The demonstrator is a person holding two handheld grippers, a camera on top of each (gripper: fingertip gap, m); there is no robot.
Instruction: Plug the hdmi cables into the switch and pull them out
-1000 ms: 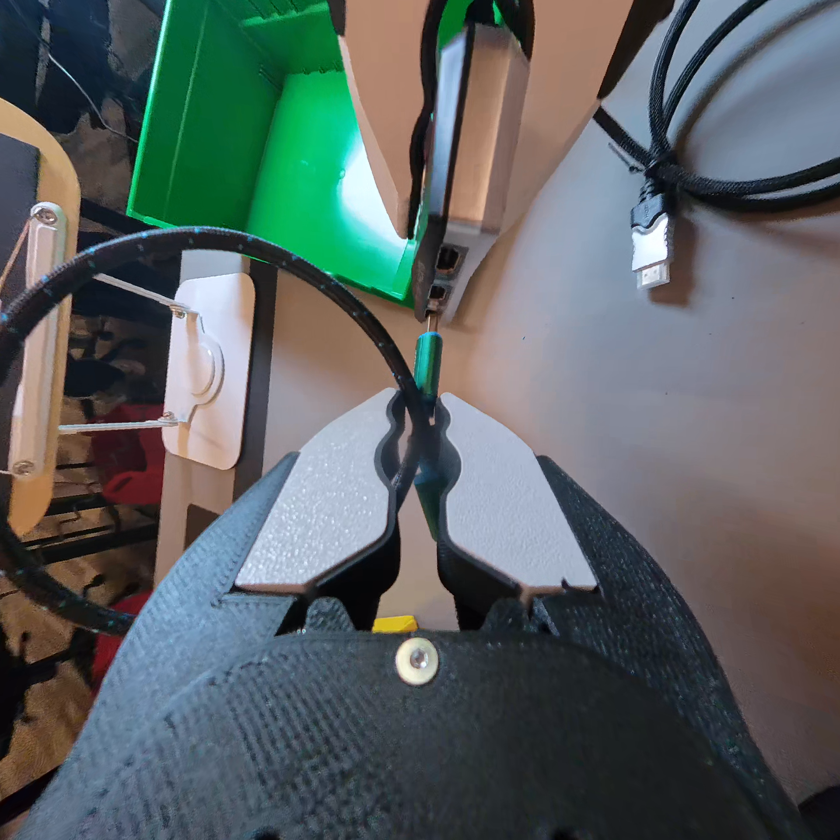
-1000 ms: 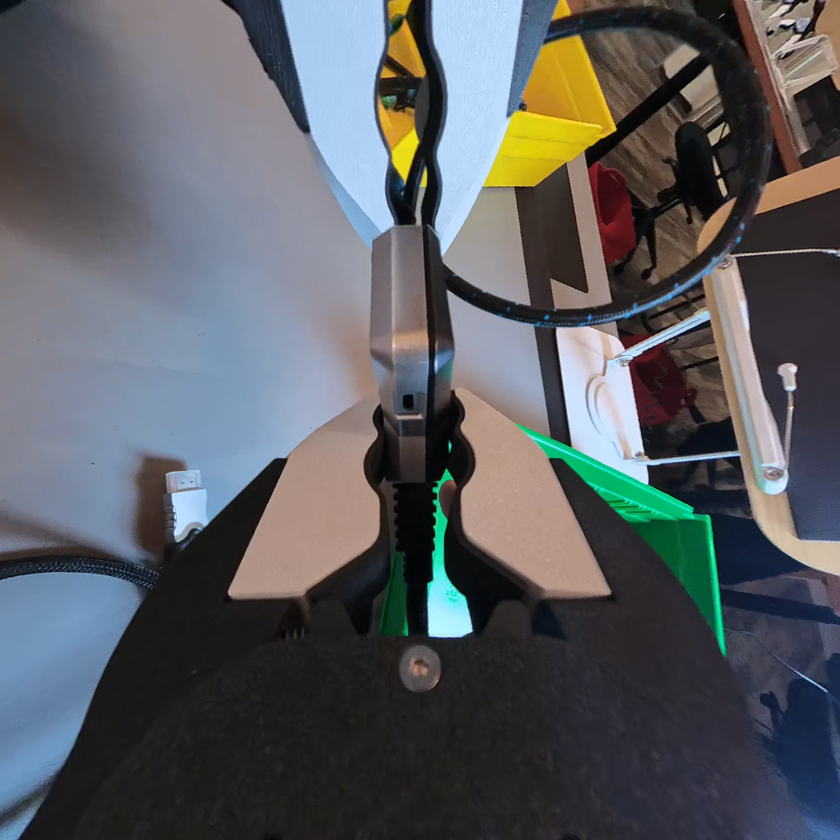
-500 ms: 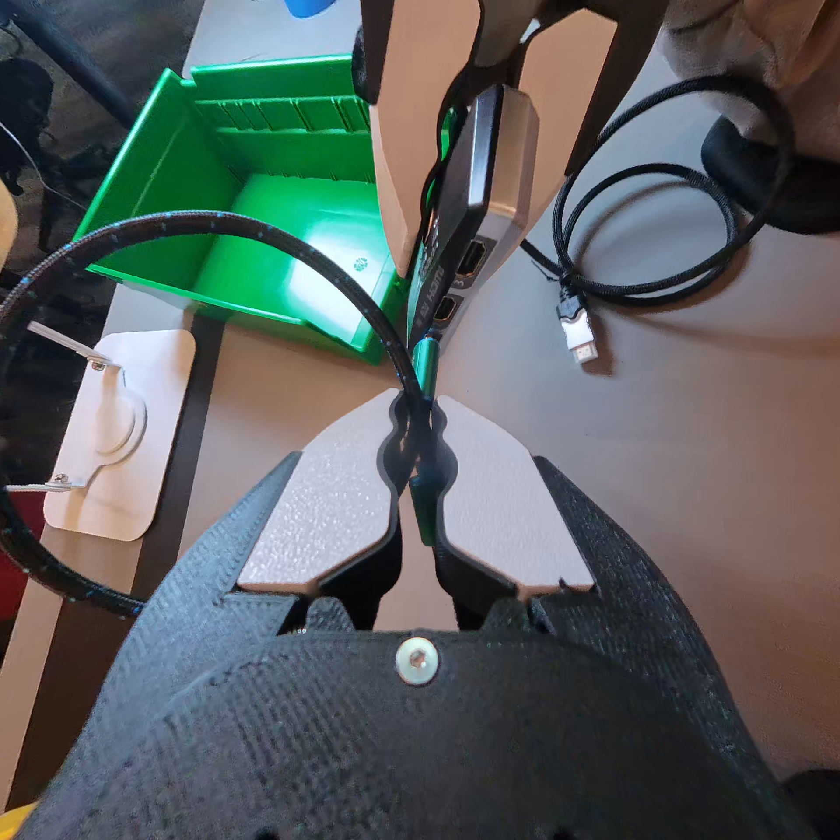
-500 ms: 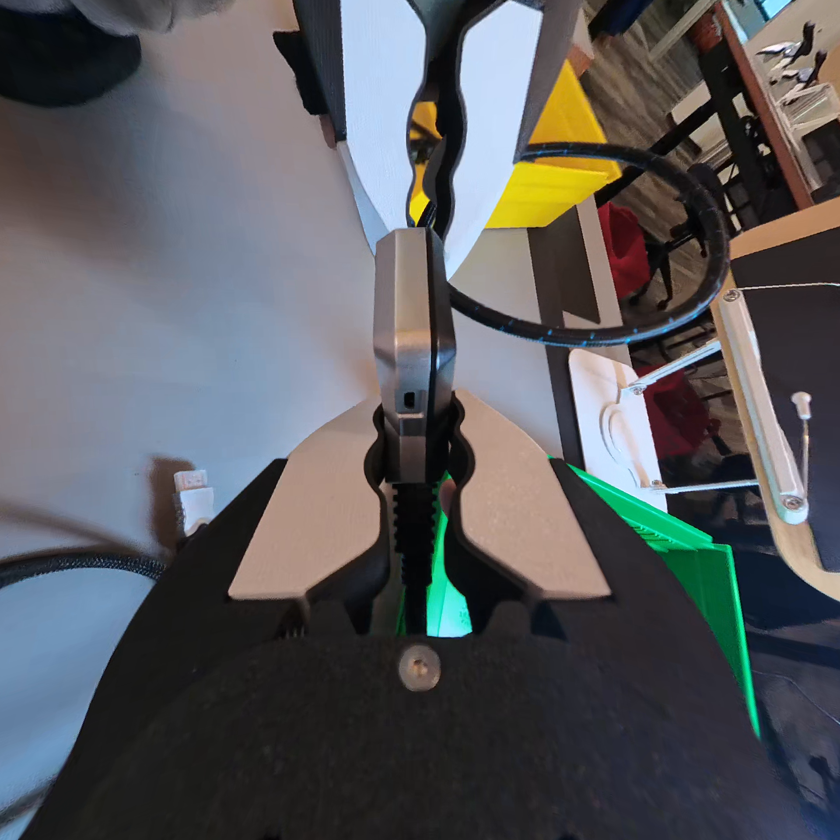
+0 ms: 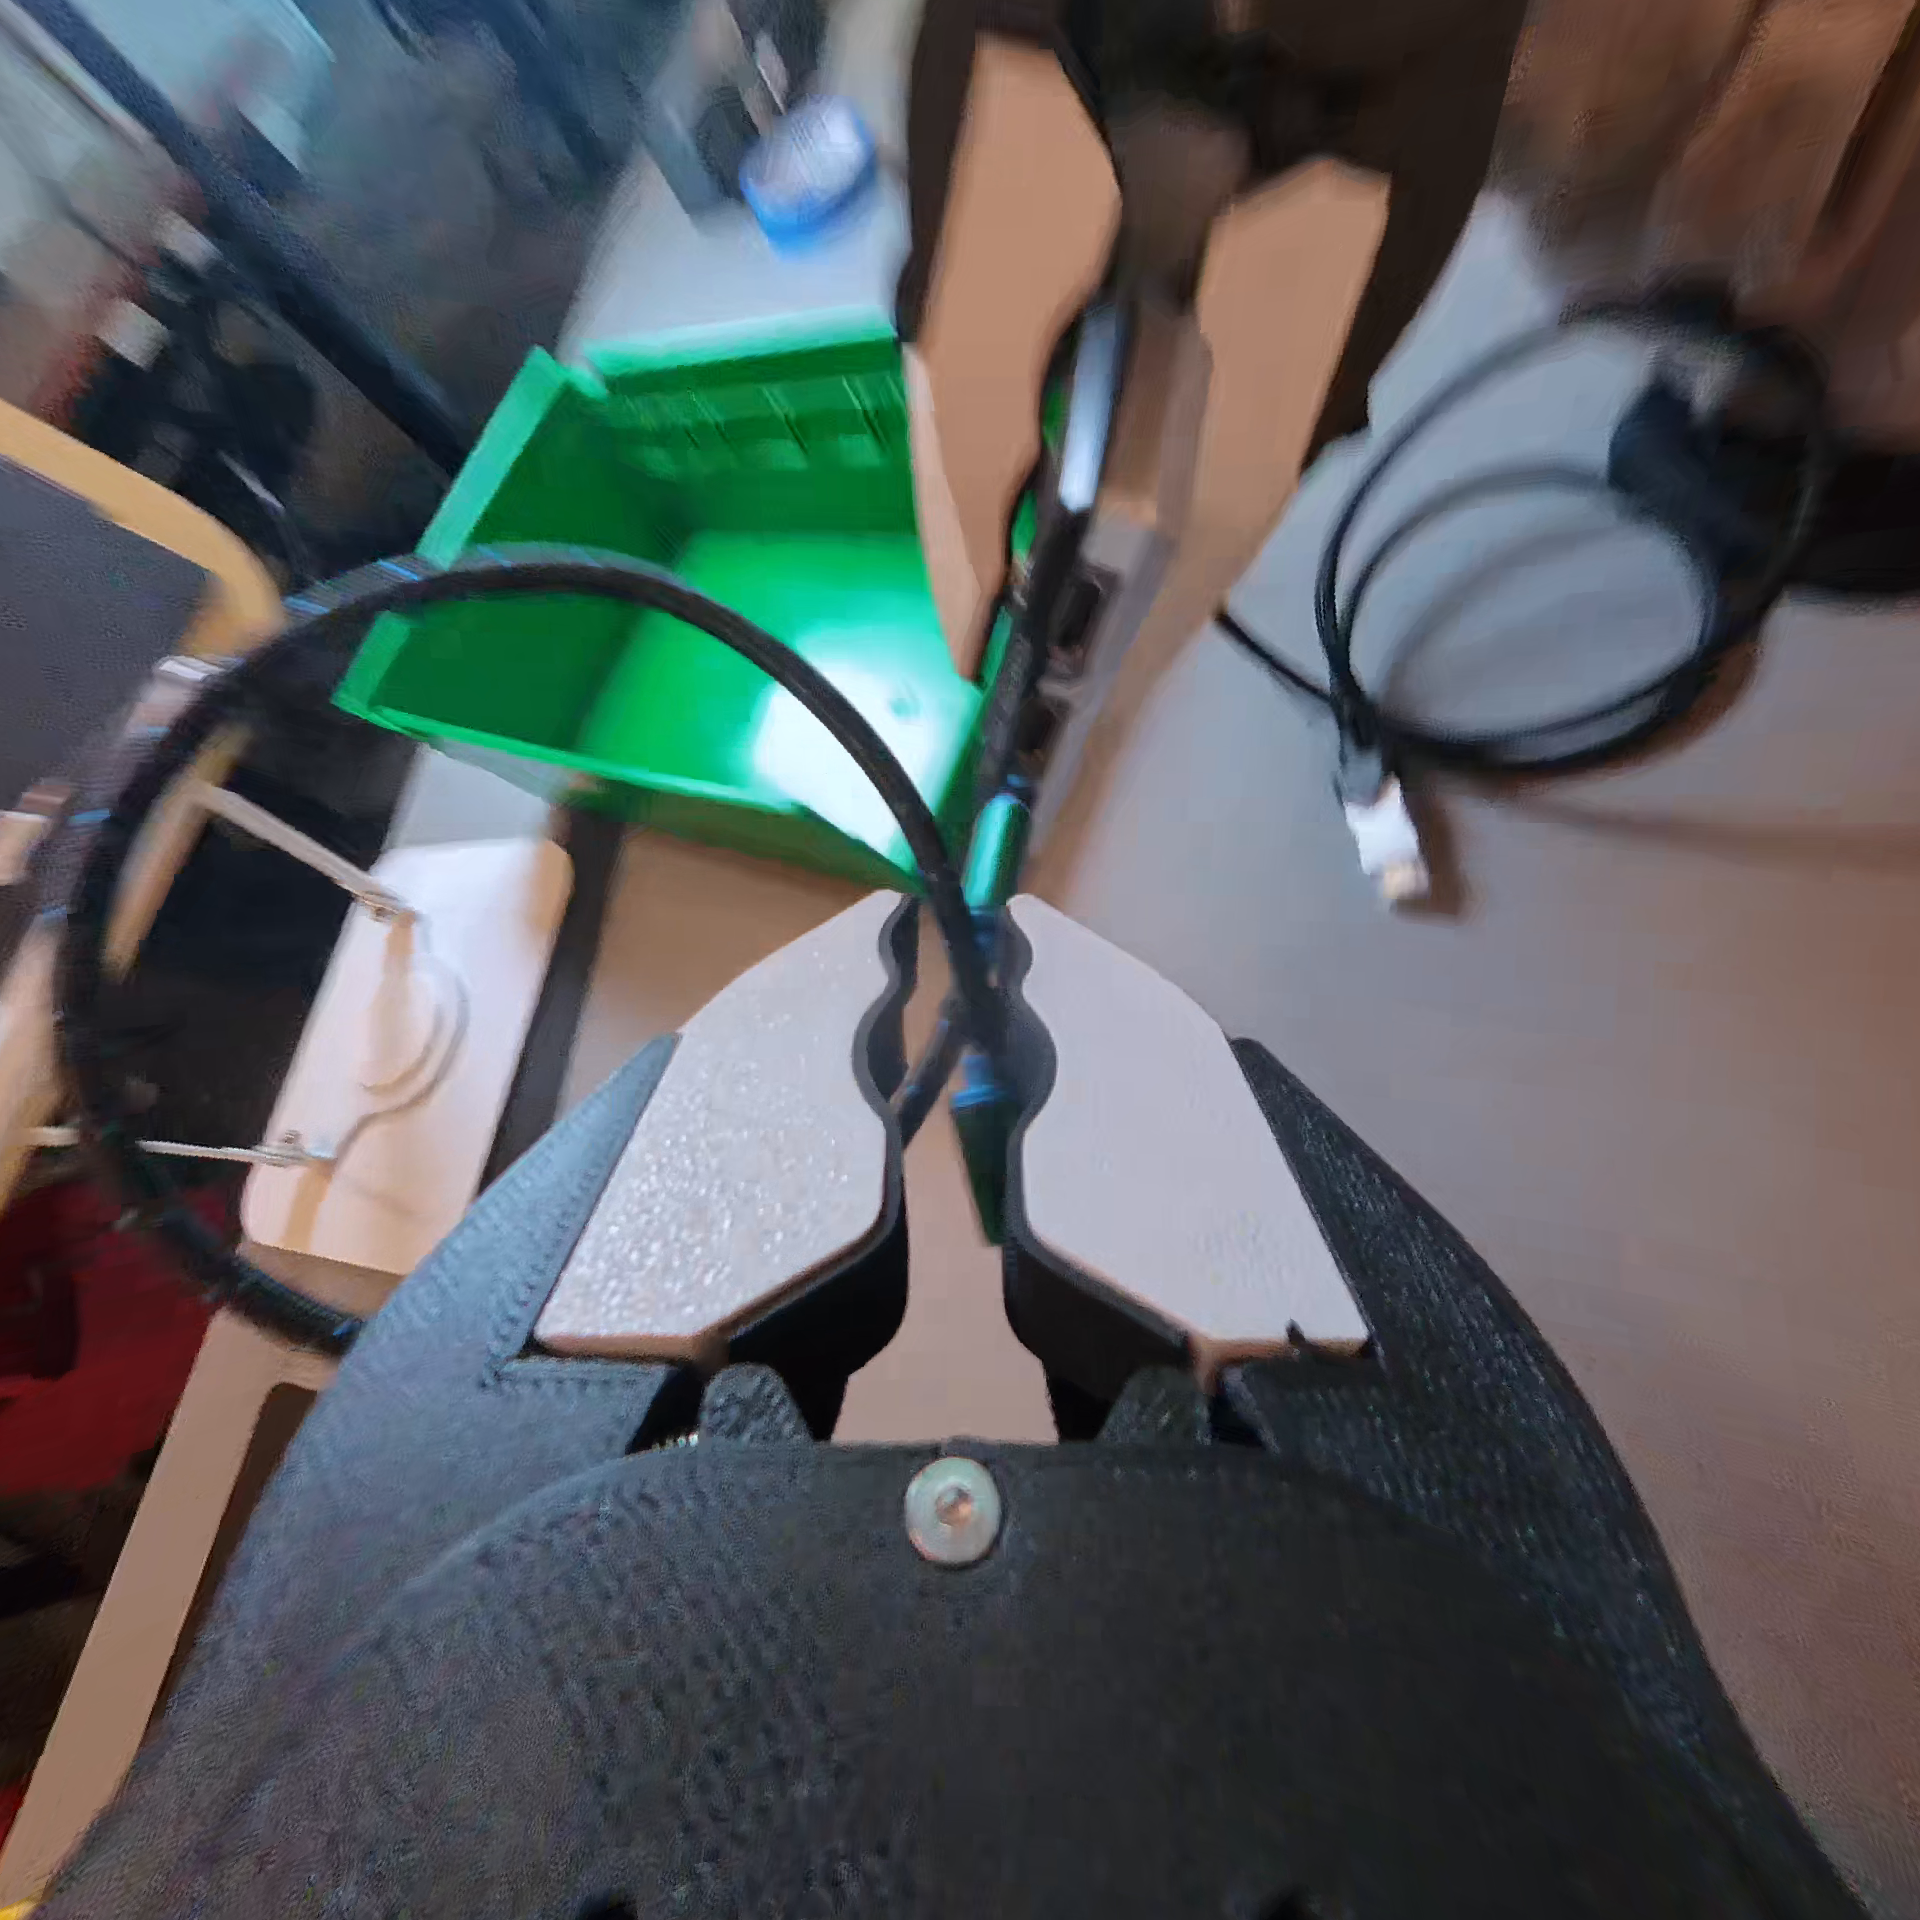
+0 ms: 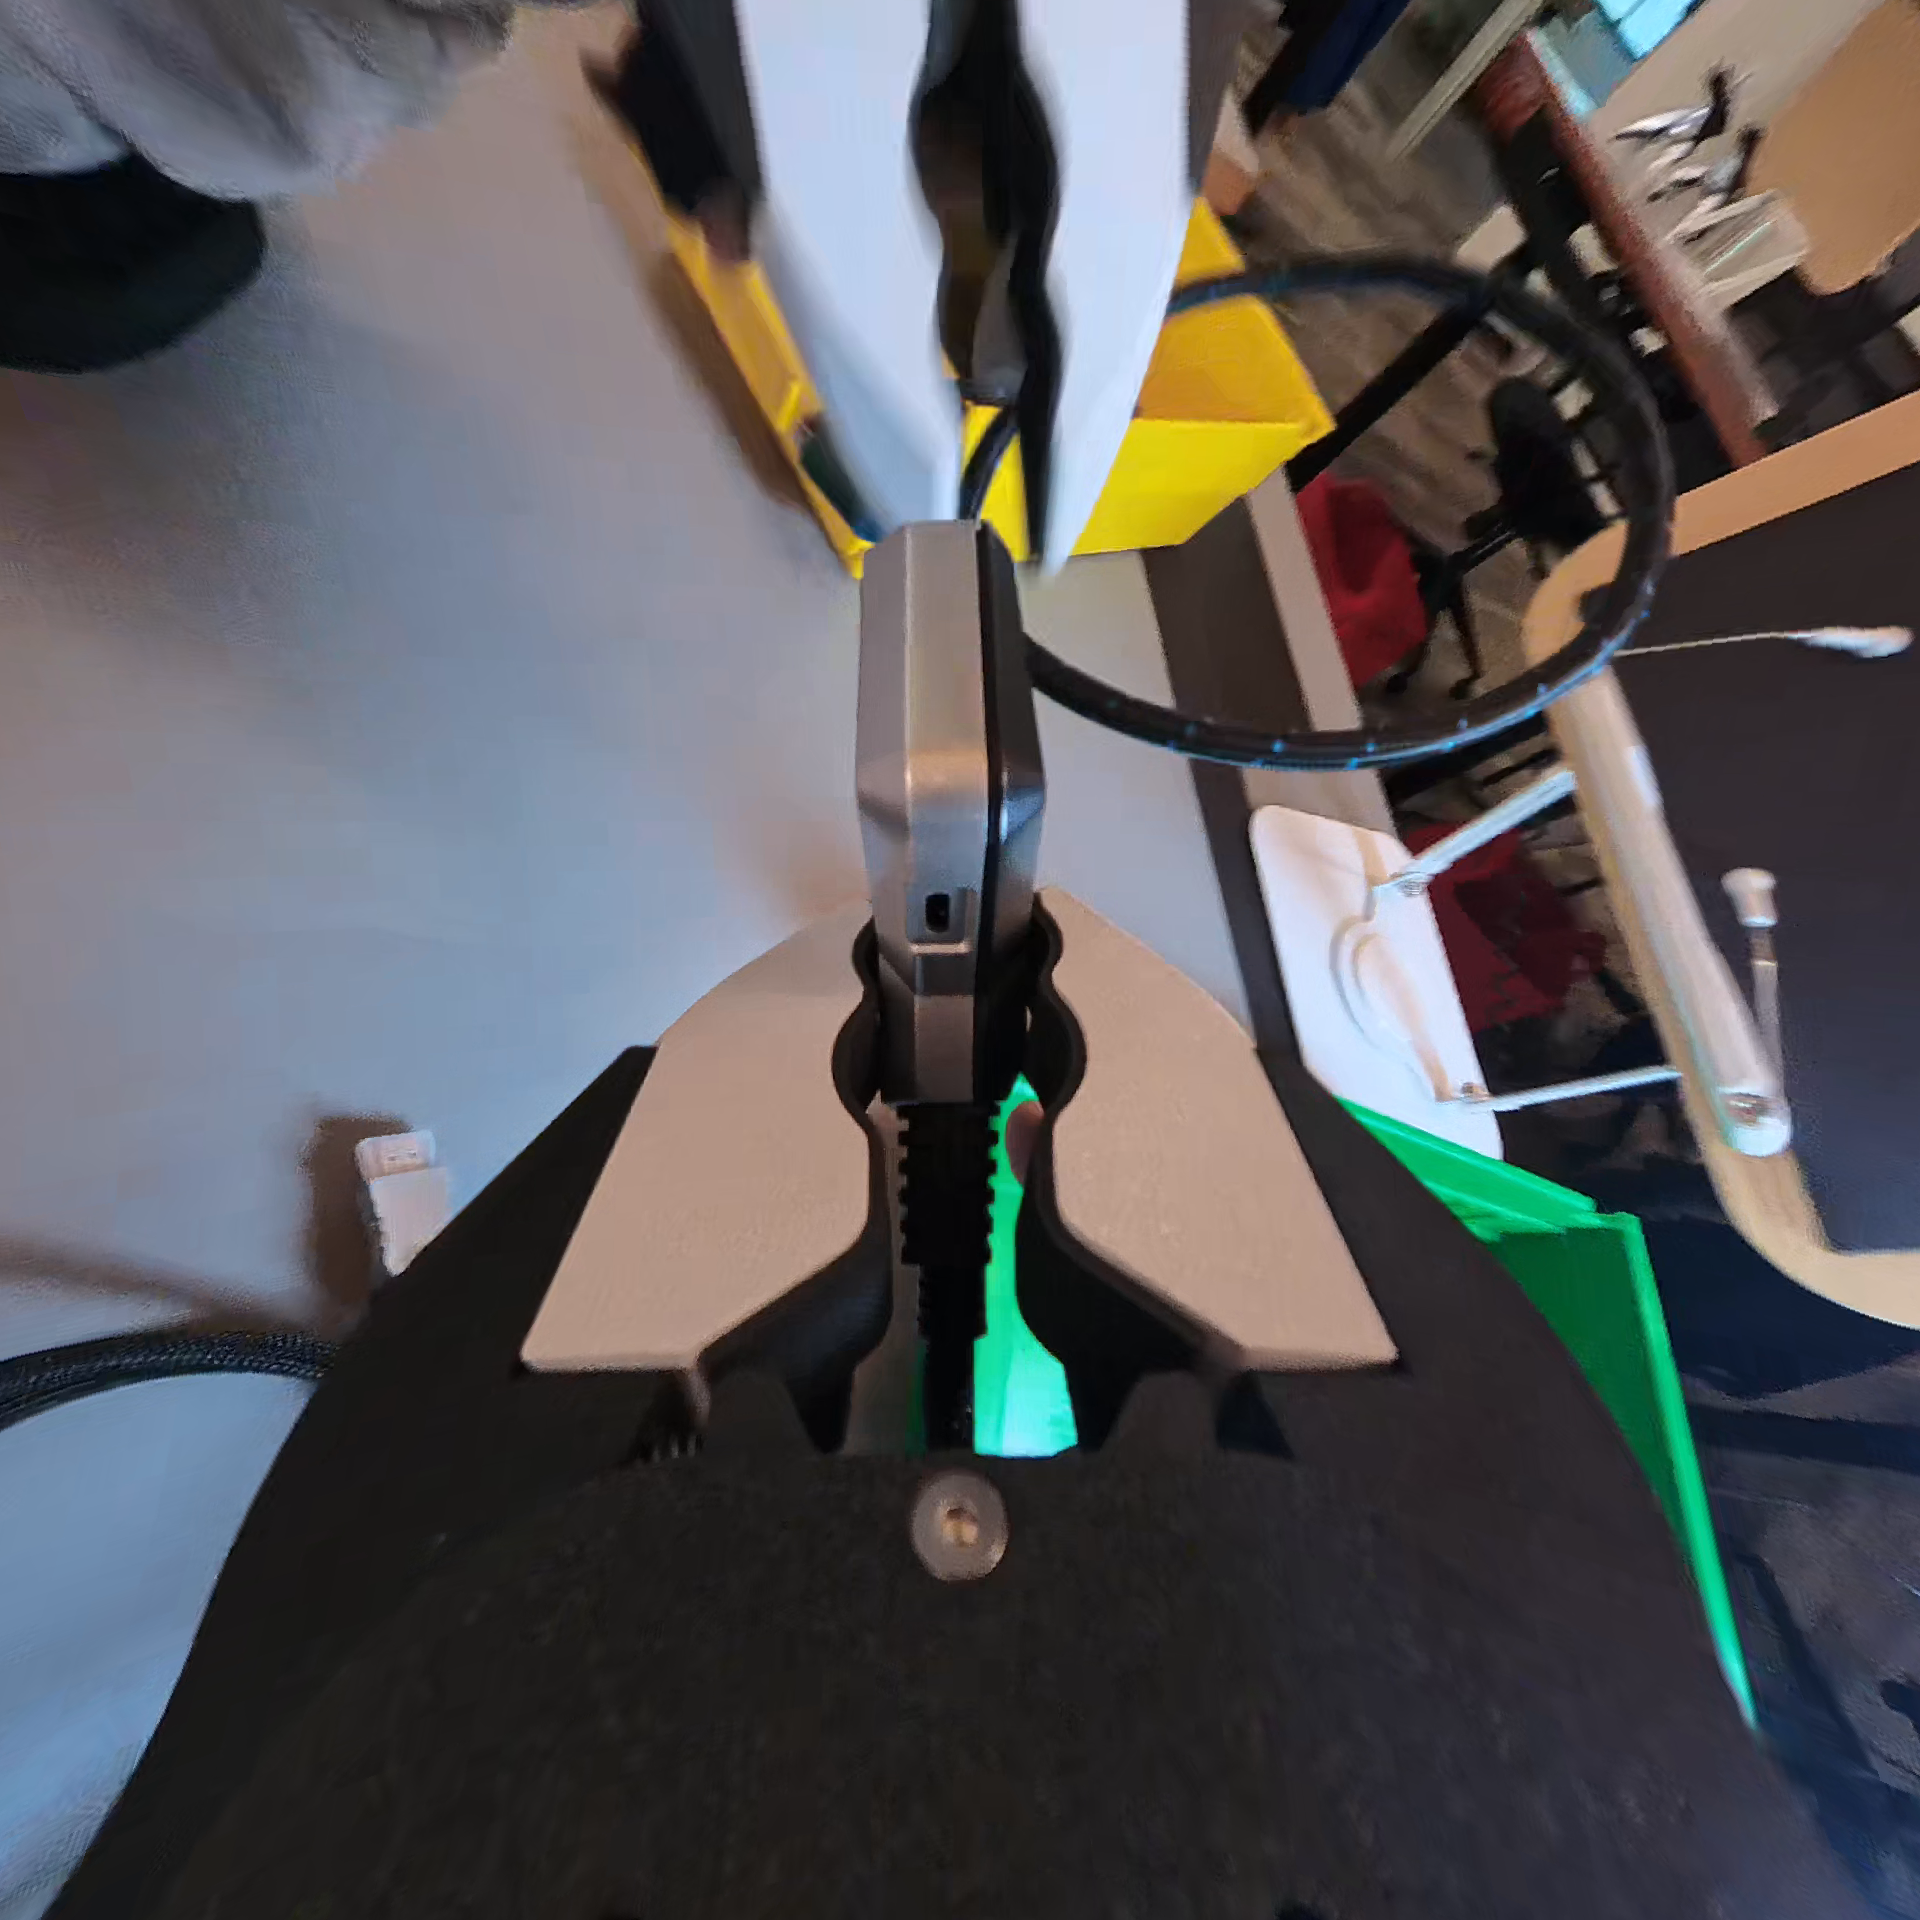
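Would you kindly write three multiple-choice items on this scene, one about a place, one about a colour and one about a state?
1. Where does the spare cable with the silver plug lie?
A. in the green bin
B. on the table
C. in the left gripper

2. What colour is the plug that the left gripper holds?
A. green
B. red
C. white

3. How is the right gripper?
A. wide open, holding nothing
B. shut on a yellow bin
C. shut on the switch

Answers: 1 B, it rests coiled on the bare table, right of the green bin. 2 A, green metal shows ahead of the fingertips. 3 C, both fingers clamp the grey body's cable end.
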